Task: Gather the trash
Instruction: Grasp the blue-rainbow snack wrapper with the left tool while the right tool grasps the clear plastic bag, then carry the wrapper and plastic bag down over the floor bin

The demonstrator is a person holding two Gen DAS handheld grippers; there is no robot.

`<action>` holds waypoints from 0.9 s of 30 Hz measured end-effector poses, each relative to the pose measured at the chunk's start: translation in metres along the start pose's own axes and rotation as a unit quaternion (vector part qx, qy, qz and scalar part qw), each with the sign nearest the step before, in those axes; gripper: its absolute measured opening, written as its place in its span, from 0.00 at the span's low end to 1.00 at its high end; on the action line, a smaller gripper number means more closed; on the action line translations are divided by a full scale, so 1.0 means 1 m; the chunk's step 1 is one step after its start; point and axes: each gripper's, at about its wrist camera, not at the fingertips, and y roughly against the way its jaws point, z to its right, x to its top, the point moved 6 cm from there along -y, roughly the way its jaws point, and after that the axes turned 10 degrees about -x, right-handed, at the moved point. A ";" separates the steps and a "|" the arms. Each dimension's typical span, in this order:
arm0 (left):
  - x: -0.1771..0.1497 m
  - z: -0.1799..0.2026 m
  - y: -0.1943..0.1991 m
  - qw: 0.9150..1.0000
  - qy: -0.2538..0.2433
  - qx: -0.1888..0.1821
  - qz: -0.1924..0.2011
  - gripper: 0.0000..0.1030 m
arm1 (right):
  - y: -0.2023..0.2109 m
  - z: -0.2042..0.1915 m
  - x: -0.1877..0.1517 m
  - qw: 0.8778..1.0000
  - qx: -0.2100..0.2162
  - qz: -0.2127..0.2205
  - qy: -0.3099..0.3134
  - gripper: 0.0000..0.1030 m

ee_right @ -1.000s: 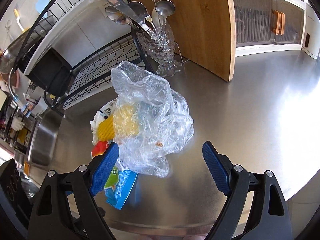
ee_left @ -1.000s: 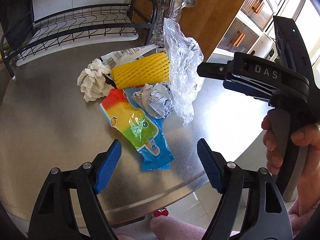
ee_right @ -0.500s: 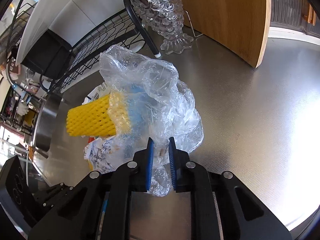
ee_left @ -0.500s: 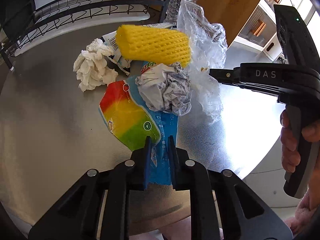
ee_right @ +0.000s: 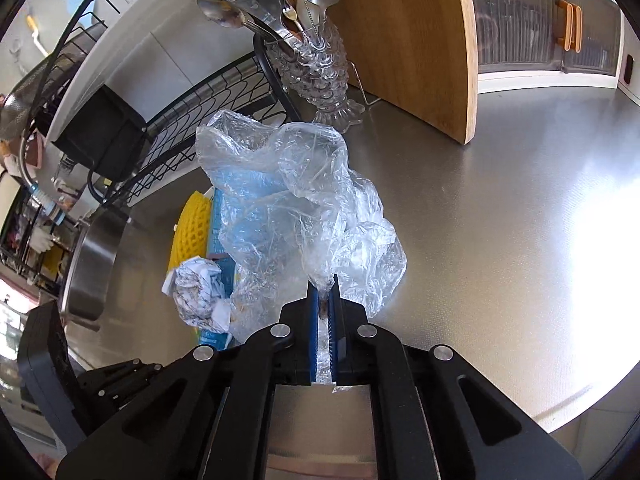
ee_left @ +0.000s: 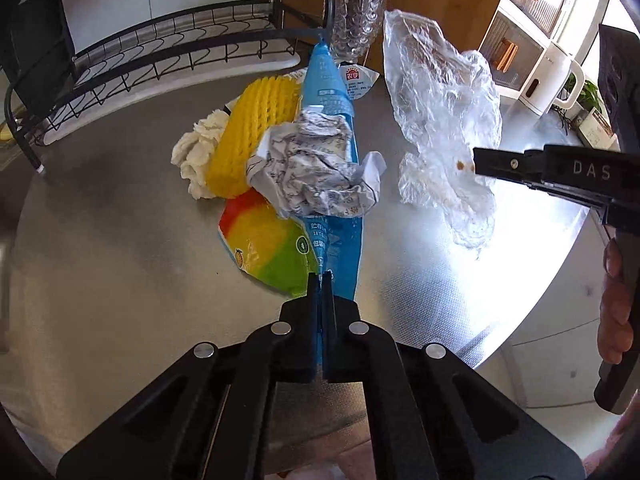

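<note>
My left gripper is shut on a colourful ice-pop wrapper and holds it up off the steel counter. A crumpled printed paper ball rests on the wrapper. Behind them lie a yellow foam fruit net and a white tissue wad. My right gripper is shut on a clear plastic bag, lifted above the counter; the bag also shows in the left wrist view. The foam net and paper ball show left of the bag.
A black wire dish rack stands at the back left. A glass fish-shaped cutlery holder and a wooden cutting board stand behind the trash. A steel pot is at the left. The counter edge runs at the right.
Both grippers went from open to shut, the left on the ice-pop wrapper and the right on the plastic bag. Both pieces have since been lifted off the counter.
</note>
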 end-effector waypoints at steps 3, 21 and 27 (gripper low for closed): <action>0.009 -0.002 0.017 1.000 -0.005 0.006 0.021 0.00 | 0.007 -0.005 -0.004 1.000 -0.001 0.005 -0.002 0.05; 0.003 -0.003 0.103 0.996 -0.004 0.011 0.093 0.00 | 0.048 -0.053 -0.022 0.999 0.009 0.035 0.029 0.05; -0.018 -0.008 0.132 0.994 -0.004 0.015 0.104 0.00 | 0.067 -0.070 -0.037 0.998 0.012 0.045 0.037 0.05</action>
